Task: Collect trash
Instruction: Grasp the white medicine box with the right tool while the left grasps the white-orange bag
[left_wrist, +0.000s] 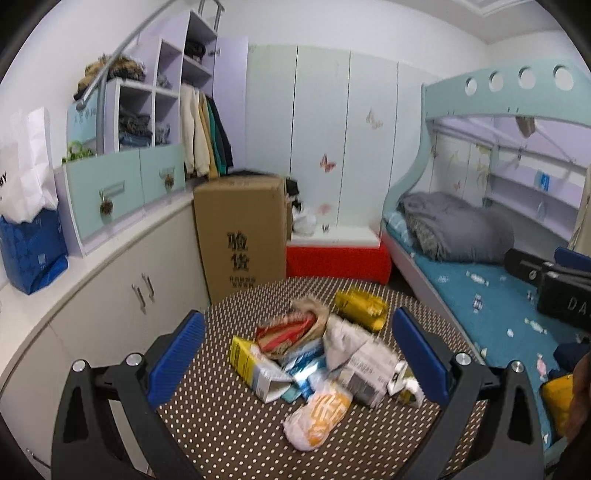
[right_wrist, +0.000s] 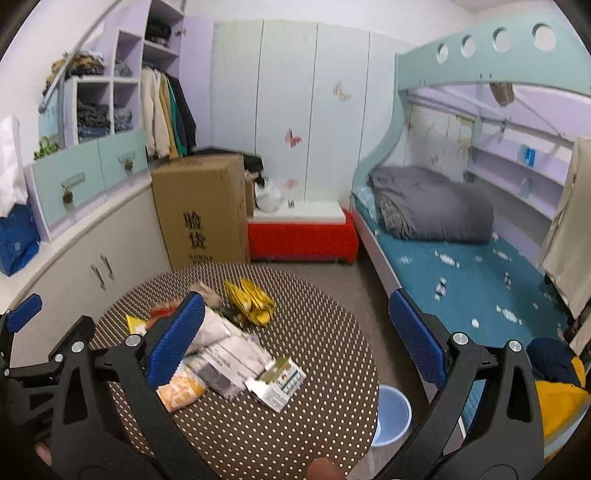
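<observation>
Hovering above a round polka-dot bench (left_wrist: 229, 435), the left gripper (left_wrist: 299, 365) has its blue fingers spread wide apart, holding nothing. Beside it, the right gripper (right_wrist: 295, 339) is likewise spread and empty. Between them on the bench lies a heap of trash (left_wrist: 314, 362): crumpled wrappers, cartons and paper. A blue bin (right_wrist: 393, 413) stands on the floor just beside the bench. Farther back are a cardboard box (left_wrist: 240, 236) and a bunk bed (right_wrist: 461, 258).

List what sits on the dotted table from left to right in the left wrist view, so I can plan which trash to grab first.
Yellow and white carton → red snack wrapper → orange and white bag, nearest the camera → crumpled printed paper. The yellow bag lies farther back, at the far right of the pile.
</observation>
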